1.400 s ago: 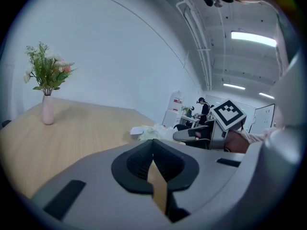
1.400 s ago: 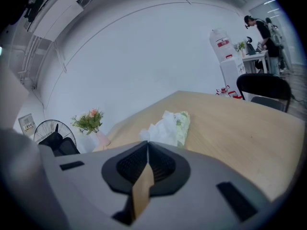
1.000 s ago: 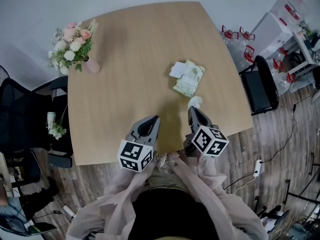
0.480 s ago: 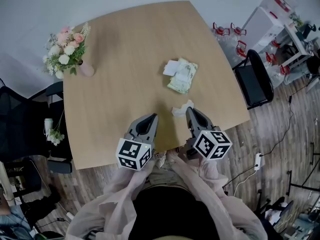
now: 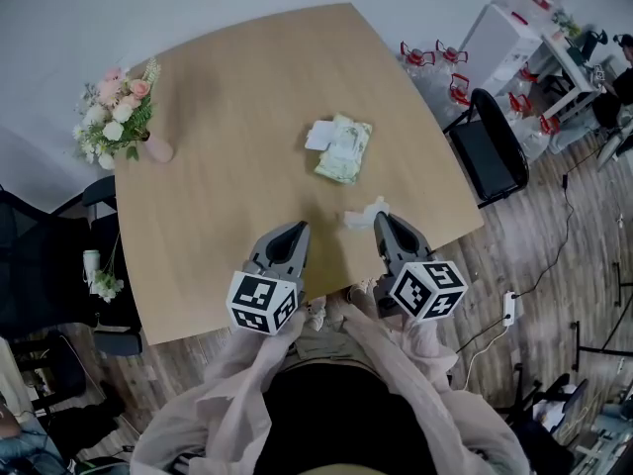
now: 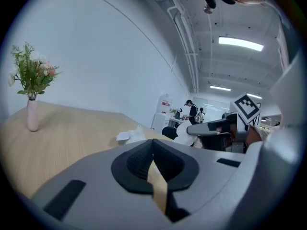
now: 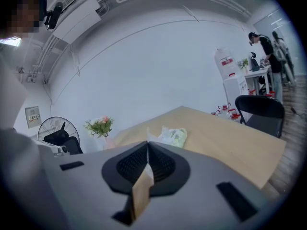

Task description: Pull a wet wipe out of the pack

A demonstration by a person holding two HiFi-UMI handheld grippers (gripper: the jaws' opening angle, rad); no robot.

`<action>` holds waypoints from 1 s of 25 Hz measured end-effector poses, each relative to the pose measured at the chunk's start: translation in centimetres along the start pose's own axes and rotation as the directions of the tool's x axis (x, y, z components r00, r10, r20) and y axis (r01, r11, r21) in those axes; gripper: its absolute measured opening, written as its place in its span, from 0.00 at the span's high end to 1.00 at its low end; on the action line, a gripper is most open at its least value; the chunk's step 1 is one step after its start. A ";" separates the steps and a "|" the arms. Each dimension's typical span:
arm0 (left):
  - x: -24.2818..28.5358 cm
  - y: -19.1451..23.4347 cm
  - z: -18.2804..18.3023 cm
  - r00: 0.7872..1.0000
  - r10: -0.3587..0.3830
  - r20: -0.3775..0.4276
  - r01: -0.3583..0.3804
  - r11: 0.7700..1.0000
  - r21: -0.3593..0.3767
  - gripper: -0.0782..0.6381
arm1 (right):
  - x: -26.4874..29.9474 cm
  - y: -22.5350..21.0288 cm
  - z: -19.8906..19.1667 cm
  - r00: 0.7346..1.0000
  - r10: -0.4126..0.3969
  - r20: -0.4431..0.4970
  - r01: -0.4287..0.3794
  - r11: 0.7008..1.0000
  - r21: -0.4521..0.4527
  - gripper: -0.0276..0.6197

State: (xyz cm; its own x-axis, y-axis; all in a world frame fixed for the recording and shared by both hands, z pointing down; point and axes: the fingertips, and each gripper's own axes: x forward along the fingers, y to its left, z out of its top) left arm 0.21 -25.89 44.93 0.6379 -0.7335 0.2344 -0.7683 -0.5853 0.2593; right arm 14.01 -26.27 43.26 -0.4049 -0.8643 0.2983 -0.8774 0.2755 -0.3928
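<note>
Quick rundown of our getup: we've got loose, pale pinkish-beige sleeves [image 5: 232, 389] over a black top [image 5: 336, 428]. The left hand-held gripper [image 5: 299, 229] and the right hand-held gripper [image 5: 382, 219] both have smooth matte grey shells that taper to a point, kinda beak-shaped from above. Each has a white cube at the back end with black square markers, the left cube [image 5: 264, 304] and the right cube [image 5: 427, 289]. Looking along the jaws, we see black ribbed pads [image 6: 136, 164] set in a rounded, shield-shaped recess. A tan strip [image 6: 158, 186] runs down the middle, and there are dark rectangular slots [image 6: 64, 200] in the grey shell.
</note>
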 end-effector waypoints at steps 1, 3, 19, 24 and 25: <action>0.1 -0.1 0.1 1.000 -0.001 0.002 0.001 1.000 0.003 0.88 | -0.3 -0.2 0.1 1.000 -0.007 0.005 0.007 1.000 -0.009 0.94; 0.2 -0.3 0.2 1.000 0.002 0.009 -0.002 1.000 0.008 0.88 | -1.1 -0.7 0.4 0.999 -0.027 0.017 0.027 0.999 -0.040 0.94; 1.7 -1.0 0.9 1.000 -0.001 0.024 0.000 0.999 0.036 0.88 | -3.2 -3.2 1.0 0.994 -0.095 0.058 0.099 0.992 -0.077 0.94; 2.2 -1.1 1.1 1.000 -0.003 0.022 0.002 0.999 0.048 0.88 | -2.9 -3.4 1.0 0.993 -0.097 0.061 0.102 0.990 -0.093 0.94; 2.3 -1.2 1.2 1.000 -0.002 0.023 0.001 0.999 0.050 0.88 | -3.0 -3.5 1.0 0.993 -0.096 0.061 0.102 0.990 -0.095 0.94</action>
State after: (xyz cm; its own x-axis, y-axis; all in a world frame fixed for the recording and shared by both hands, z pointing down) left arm 2.49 -27.29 44.07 0.6384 -0.7400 0.2120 -0.7692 -0.6028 0.2121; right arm 18.51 -25.11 42.84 -0.3021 -0.9109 0.2812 -0.9346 0.2248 -0.2757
